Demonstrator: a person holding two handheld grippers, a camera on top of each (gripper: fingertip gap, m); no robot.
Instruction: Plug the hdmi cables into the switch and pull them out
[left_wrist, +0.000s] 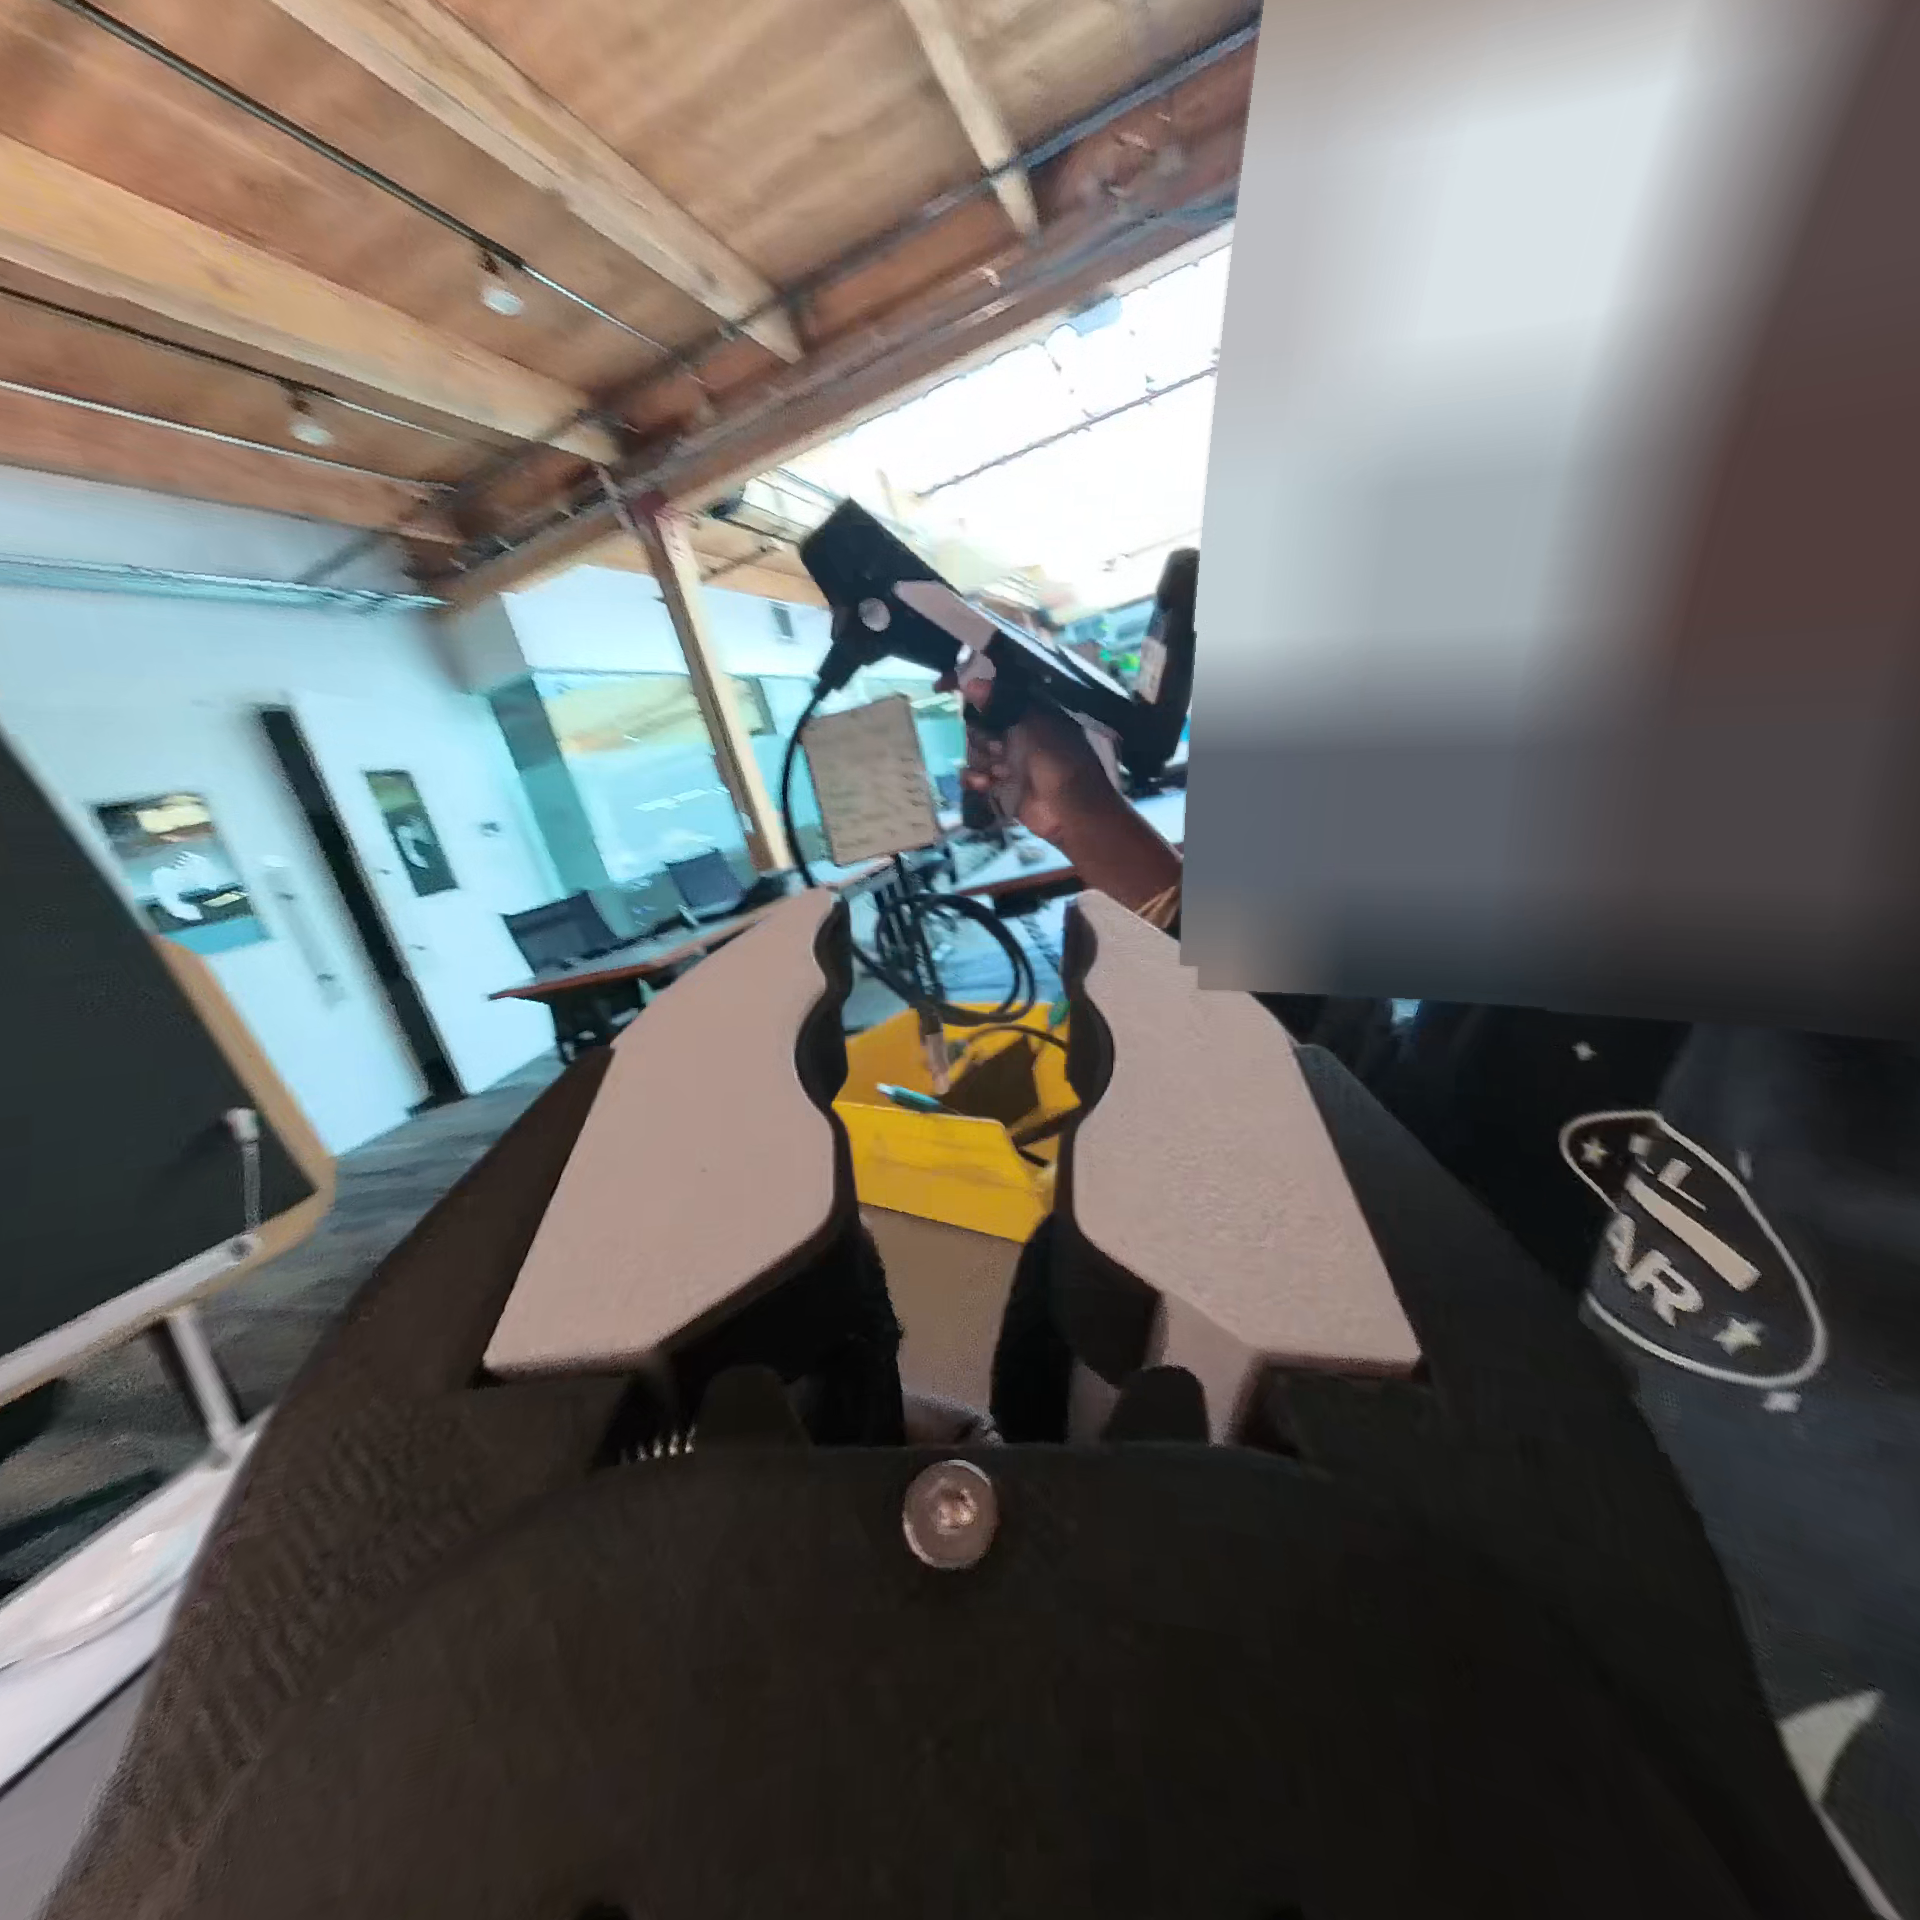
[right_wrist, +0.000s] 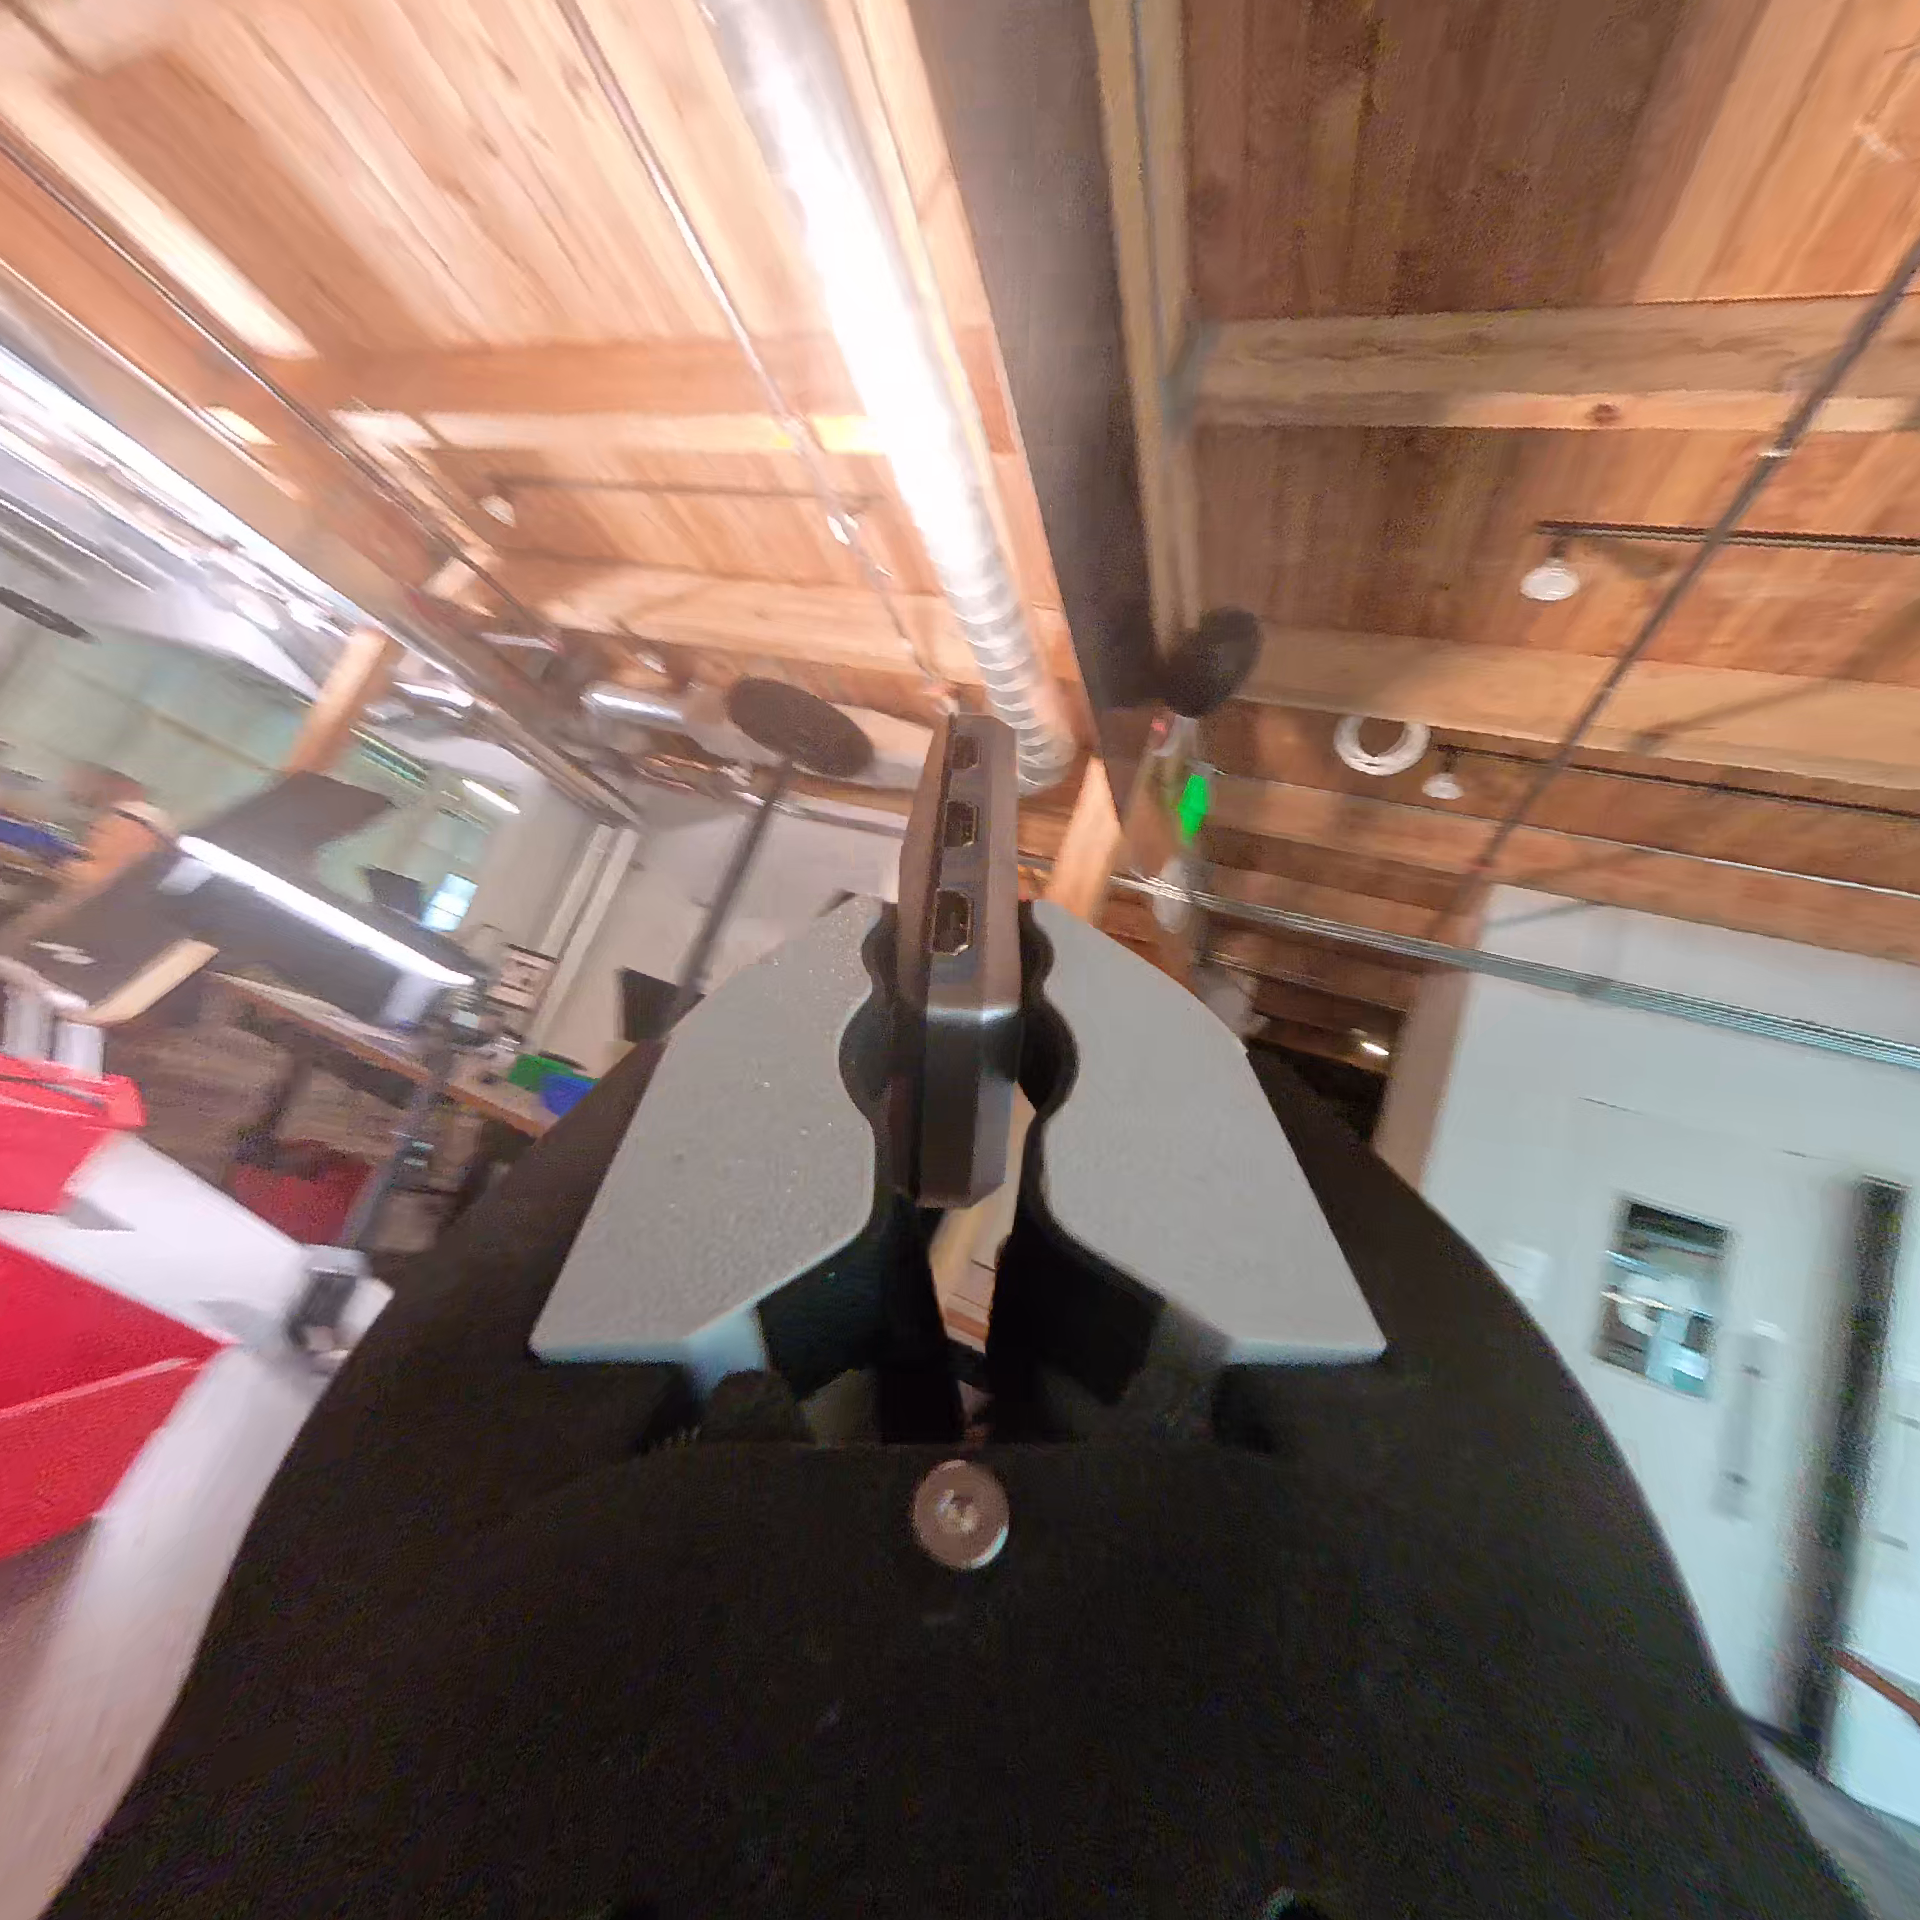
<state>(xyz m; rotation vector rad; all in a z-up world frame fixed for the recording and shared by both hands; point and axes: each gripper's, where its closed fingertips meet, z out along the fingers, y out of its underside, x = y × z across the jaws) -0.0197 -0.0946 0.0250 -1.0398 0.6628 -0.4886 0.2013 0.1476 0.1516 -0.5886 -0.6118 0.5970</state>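
Right gripper (right_wrist: 954, 925): clamps the switch (right_wrist: 956, 935) edge-on, raised toward the ceiling, ports facing the camera, likely so plugs can enter.
Left gripper (left_wrist: 951, 925): jaws spread, empty, aimed at the yellow bin (left_wrist: 935, 1153).
Cables (left_wrist: 935, 1023): in the bin, none plugged in.

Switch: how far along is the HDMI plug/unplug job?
Done: the right gripper is clamped on the switch and holds it up, edge-on. In hand: nothing else; the left gripper is open and empty, aimed toward the yellow bin, where a cable lies. Left: the three ports visible in the right wrist view are all empty, so no plugging shows yet, and pulling out comes after.
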